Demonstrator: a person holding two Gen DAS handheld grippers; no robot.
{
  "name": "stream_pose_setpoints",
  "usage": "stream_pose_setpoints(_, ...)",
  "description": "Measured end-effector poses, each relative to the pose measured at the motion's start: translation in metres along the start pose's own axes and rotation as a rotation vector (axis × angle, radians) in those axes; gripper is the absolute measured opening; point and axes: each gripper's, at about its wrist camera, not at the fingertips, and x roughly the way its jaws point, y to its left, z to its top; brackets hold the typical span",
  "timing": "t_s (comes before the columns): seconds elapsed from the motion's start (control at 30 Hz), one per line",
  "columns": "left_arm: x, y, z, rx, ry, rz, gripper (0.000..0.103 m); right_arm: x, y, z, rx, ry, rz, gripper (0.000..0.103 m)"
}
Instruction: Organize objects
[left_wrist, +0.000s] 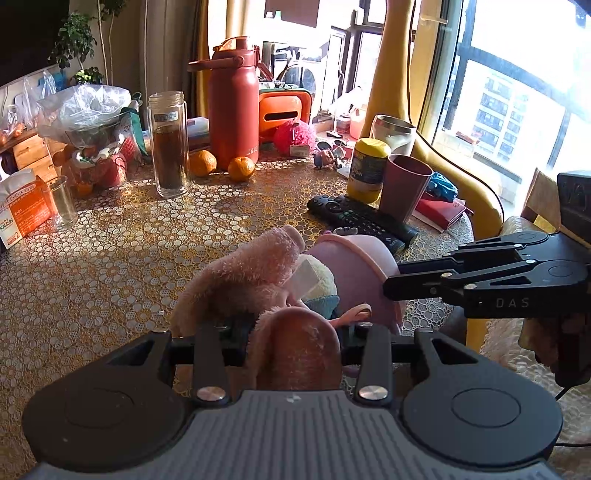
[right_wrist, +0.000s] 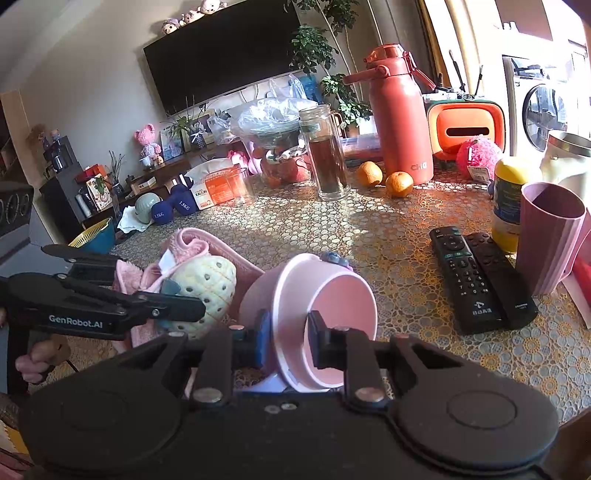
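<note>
My left gripper (left_wrist: 291, 332) is shut on a pink plush slipper (left_wrist: 243, 277) with a cream strawberry-shaped piece (right_wrist: 207, 284) on it, held at the near edge of the table. My right gripper (right_wrist: 288, 343) is shut on the rim of a pink bowl (right_wrist: 325, 317), one finger outside and one inside, and the bowl is tipped on its side with its mouth toward me. In the left wrist view the bowl (left_wrist: 354, 266) sits right of the slipper with the right gripper (left_wrist: 391, 288) reaching in from the right. The slipper touches the bowl's side.
Two black remotes (right_wrist: 476, 277) lie right of the bowl, next to a mauve cup (right_wrist: 550, 240) and a yellow-lidded jar (right_wrist: 509, 199). Farther back stand a glass bottle (right_wrist: 327, 151), a red flask (right_wrist: 399, 114), two oranges (right_wrist: 399, 184) and an orange box (right_wrist: 218, 188). The table edge is close below.
</note>
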Motion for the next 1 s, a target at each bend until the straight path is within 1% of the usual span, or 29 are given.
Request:
stream_pose_setpoints(0.13, -0.011, -0.012, 0.005, 0.026, -0.028, -0.030, 0.039, -0.001, 0.001, -0.001, -0.015, 0.003, 0.001, 0.020)
stream_pose_setpoints(0.33, -0.008, -0.021, 0.010, 0.044, -0.031, -0.048, 0.039, -0.005, 0.007, -0.008, -0.067, 0.012, 0.009, 0.020)
stream_pose_setpoints(0.5, 0.006, -0.021, 0.005, 0.043, -0.003, -0.036, 0.039, -0.007, 0.011, -0.012, -0.112, 0.016, 0.011, 0.020)
stream_pose_setpoints(0.7, 0.013, -0.010, 0.001, 0.014, 0.026, -0.006, 0.039, -0.007, 0.009, -0.011, -0.115, 0.015, 0.011, 0.020)
stream_pose_setpoints(1.0, 0.034, 0.011, -0.012, -0.034, 0.104, 0.024, 0.039, -0.009, 0.010, -0.012, -0.111, 0.021, 0.019, 0.020)
